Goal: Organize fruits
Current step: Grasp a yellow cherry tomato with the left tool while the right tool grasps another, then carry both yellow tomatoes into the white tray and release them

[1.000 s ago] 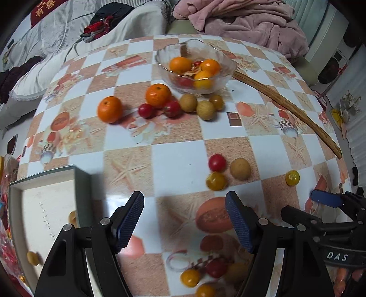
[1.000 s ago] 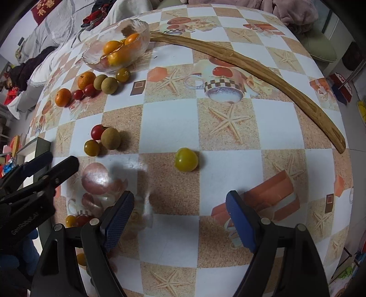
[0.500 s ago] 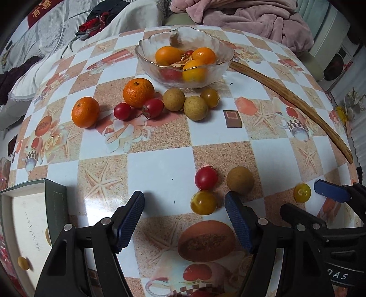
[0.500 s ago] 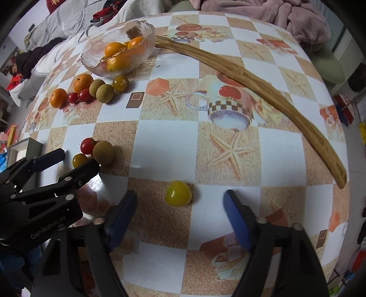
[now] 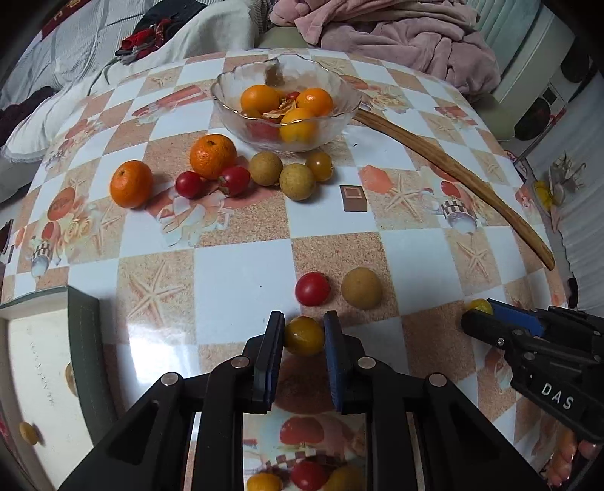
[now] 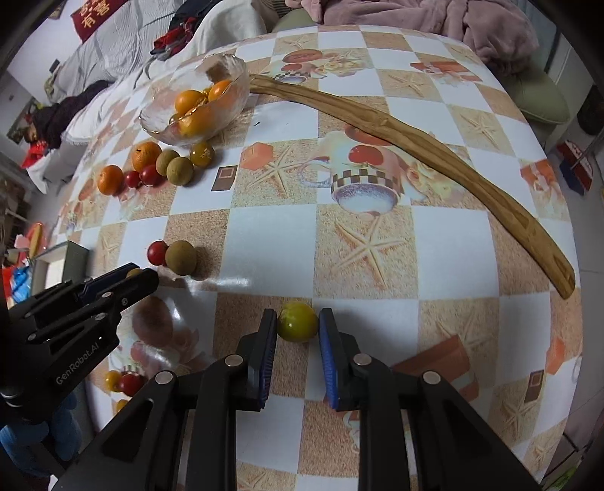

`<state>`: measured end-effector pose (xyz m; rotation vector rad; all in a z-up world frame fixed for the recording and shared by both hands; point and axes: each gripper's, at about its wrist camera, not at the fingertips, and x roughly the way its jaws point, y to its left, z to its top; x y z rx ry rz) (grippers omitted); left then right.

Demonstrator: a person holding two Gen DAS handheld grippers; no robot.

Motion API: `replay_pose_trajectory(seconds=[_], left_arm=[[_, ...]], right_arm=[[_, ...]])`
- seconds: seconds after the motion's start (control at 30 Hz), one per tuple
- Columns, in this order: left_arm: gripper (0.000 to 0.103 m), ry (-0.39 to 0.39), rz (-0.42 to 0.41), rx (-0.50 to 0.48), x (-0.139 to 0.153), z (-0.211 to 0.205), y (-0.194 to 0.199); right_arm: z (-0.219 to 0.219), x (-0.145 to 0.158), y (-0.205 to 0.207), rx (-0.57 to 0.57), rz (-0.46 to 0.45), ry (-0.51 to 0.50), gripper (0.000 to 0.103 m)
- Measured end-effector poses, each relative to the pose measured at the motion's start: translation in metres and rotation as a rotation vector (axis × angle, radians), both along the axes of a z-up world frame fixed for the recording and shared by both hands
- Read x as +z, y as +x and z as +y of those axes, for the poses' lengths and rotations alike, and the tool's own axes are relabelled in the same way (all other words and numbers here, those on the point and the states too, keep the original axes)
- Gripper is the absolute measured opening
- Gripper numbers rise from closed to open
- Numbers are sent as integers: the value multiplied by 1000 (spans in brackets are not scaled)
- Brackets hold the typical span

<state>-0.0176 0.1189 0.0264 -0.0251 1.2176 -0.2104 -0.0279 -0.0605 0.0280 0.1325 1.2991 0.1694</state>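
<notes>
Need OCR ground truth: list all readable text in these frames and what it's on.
"DAS" (cut off): black right gripper body.
"GenRobot.AI": black left gripper body.
Yellow characters on red banner: too blurred.
Faint print on white box lid: unreadable.

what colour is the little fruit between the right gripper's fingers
Yellow-green; the small fruit shows best in the right wrist view, between the right gripper pads.

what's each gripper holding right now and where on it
Left gripper: yellow cherry tomato, fingers on its sides. Right gripper: yellow-green tomato, same.
</notes>
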Motion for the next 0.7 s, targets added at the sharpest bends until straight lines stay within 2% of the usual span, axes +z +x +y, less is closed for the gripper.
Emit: replay_pose_trajectory(seconds=[0.4, 0.7], left_arm=[[23, -14, -25, 74, 25, 48, -18], [23, -1, -55, 146, 40, 94, -39]], right_arm=[[16, 11, -6, 17, 3, 30, 25], [59, 25, -5, 97, -13, 50, 25]])
